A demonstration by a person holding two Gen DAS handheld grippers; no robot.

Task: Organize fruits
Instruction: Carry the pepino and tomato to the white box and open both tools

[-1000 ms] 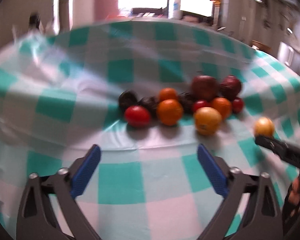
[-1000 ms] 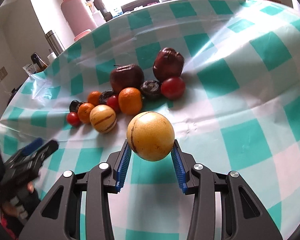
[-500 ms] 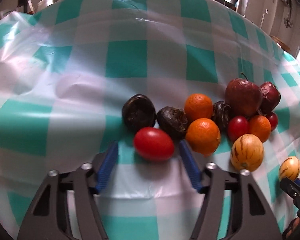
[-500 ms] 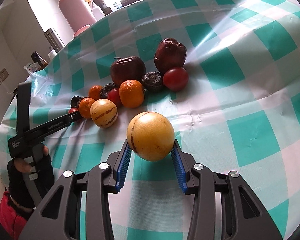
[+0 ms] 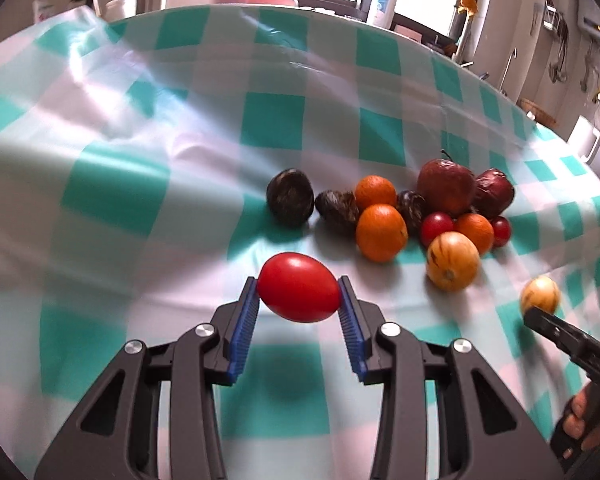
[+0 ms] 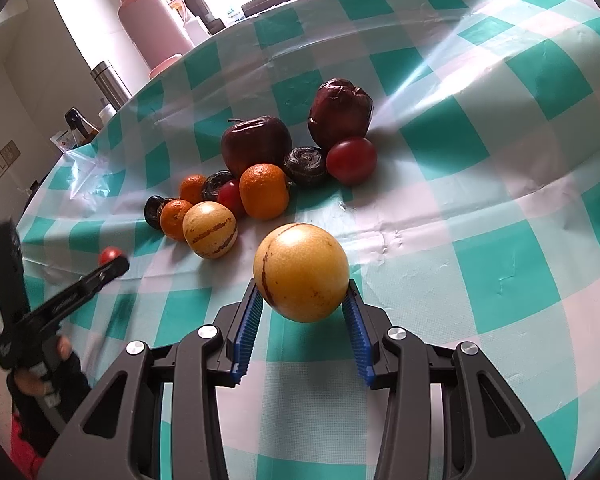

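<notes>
My left gripper (image 5: 299,294) is shut on a red tomato (image 5: 299,287) and holds it above the cloth, in front of the fruit pile. My right gripper (image 6: 303,298) is shut on a yellow striped melon (image 6: 301,273) and holds it above the cloth. The pile holds a second striped melon (image 6: 209,229), oranges (image 6: 264,191), two dark red apples (image 6: 256,144), dark wrinkled passion fruits (image 5: 290,197) and small red tomatoes (image 6: 351,160). The left gripper with its tomato also shows in the right wrist view (image 6: 110,258); the right gripper with its melon shows in the left wrist view (image 5: 539,300).
The table wears a teal and white checked plastic cloth (image 6: 480,184). A pink thermos (image 6: 156,26) and a steel flask (image 6: 110,84) stand beyond the far left edge. A white bottle (image 5: 384,0) stands by the window.
My left gripper moved in around the red tomato, shut on it, then pulled it back from the pile and up. My right gripper kept its hold on the melon, nearly still.
</notes>
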